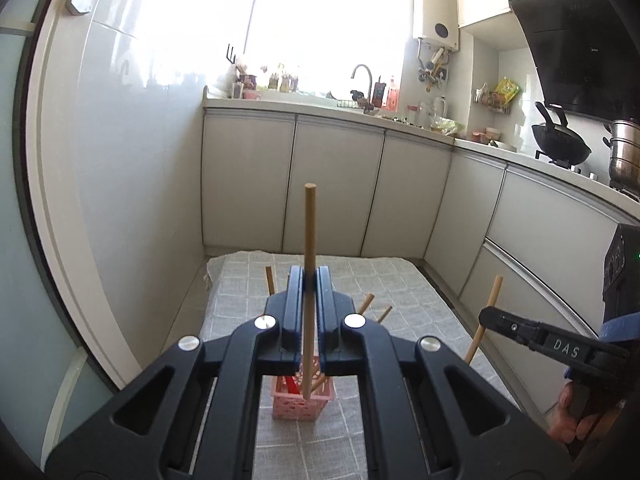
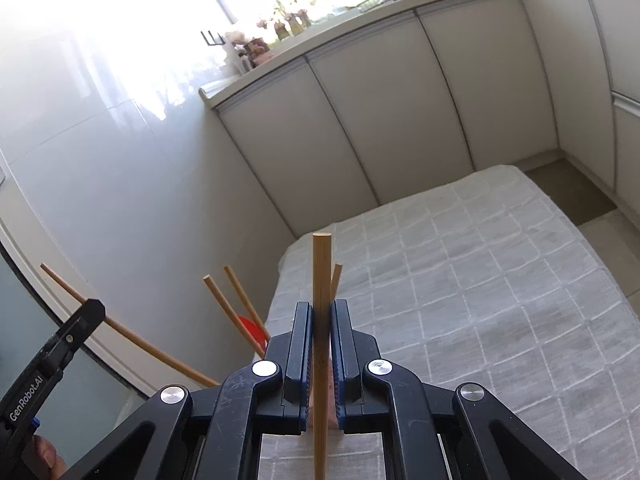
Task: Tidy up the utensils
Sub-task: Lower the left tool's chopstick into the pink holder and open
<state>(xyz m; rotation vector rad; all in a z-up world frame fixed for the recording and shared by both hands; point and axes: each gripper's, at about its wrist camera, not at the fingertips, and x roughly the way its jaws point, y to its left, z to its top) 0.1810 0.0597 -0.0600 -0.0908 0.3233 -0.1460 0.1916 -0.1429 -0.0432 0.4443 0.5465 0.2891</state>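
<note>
several chopsticks (image 1: 271,280) + red utensil (image 1: 291,385) in pink basket (image 1: 301,407).

Chopstick (image 1: 309,240) upright in left claw (image 1: 309,280)

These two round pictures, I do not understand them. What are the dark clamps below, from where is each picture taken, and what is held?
The clamps are hand-held grippers with two fingers; a person holds one in each hand, and each carries a camera looking along its fingers. In the left camera's picture, the left gripper pinches a chopstick upright above a pink basket that already holds chopsticks, on a checked cloth. In the right camera's picture, the right gripper pinches a second chopstick. Kitchen cabinets stand behind.
</note>
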